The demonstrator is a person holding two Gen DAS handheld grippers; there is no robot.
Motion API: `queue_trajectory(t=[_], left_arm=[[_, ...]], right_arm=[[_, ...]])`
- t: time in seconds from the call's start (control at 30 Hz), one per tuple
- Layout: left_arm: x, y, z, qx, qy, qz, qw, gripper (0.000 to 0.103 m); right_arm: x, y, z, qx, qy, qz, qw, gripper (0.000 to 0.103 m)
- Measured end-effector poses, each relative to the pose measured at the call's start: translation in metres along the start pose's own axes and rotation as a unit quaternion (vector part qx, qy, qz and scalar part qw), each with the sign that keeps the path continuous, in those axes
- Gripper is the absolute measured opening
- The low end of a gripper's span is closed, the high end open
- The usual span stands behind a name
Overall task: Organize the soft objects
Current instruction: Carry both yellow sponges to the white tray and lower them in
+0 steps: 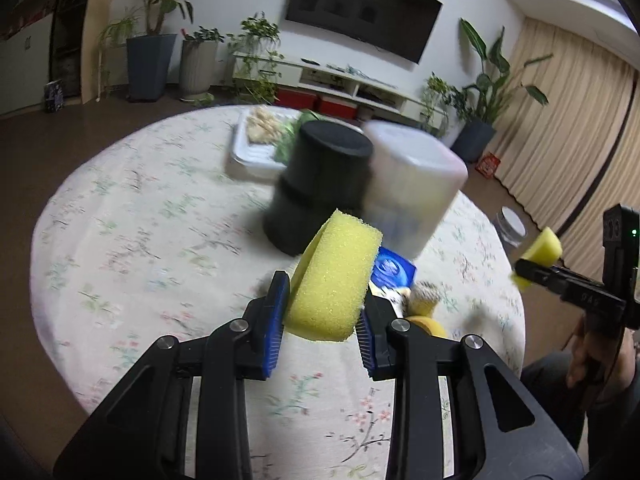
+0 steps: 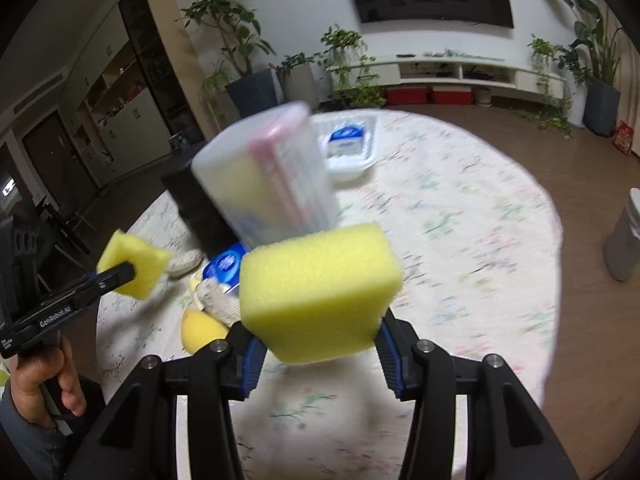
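My left gripper [image 1: 324, 312] is shut on a yellow sponge [image 1: 334, 276] held above the round table. My right gripper [image 2: 320, 340] is shut on a second yellow sponge [image 2: 320, 292]. Each gripper shows in the other's view: the right one with its sponge [image 1: 542, 254] at the right edge, the left one with its sponge [image 2: 134, 264] at the left. Below lie a blue tissue pack [image 1: 390, 272], a knitted cloth [image 2: 220, 300] and a yellow soft object [image 2: 198, 330]. A black bin [image 1: 316, 184] and a clear bin [image 1: 412, 184] stand mid-table, blurred.
A white tray [image 1: 248, 152] with light and green items sits at the table's far side; another white tray [image 2: 352, 160] holds a blue-white pack. The floral tablecloth [image 1: 132, 240] covers the table. A grey bin [image 2: 624, 236] stands on the floor. Plants and a TV bench line the wall.
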State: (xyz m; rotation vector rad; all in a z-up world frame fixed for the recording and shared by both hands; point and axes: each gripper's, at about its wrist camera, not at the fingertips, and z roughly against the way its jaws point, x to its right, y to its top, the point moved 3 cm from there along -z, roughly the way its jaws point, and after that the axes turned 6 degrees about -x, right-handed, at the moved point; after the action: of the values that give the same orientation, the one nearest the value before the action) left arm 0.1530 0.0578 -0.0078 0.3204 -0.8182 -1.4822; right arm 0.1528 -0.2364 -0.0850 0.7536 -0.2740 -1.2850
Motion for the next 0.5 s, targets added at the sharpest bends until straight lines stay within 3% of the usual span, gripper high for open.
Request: queue_trajectory(t=[0.3,0.5], left_arm=[[-0.038,0.06,0.028,0.023,0.034,-0.017,0.999,0.029],[-0.052,0.116,0.017,0.023,0.056,-0.04,0.9974,0.029]], right_arm=[[0.06,0.046,0.027,0.016,-0.051,-0.011,0.999,0.051],[0.086,0.107,0.023,0.017,-0.082,0.011,0.996,0.051]])
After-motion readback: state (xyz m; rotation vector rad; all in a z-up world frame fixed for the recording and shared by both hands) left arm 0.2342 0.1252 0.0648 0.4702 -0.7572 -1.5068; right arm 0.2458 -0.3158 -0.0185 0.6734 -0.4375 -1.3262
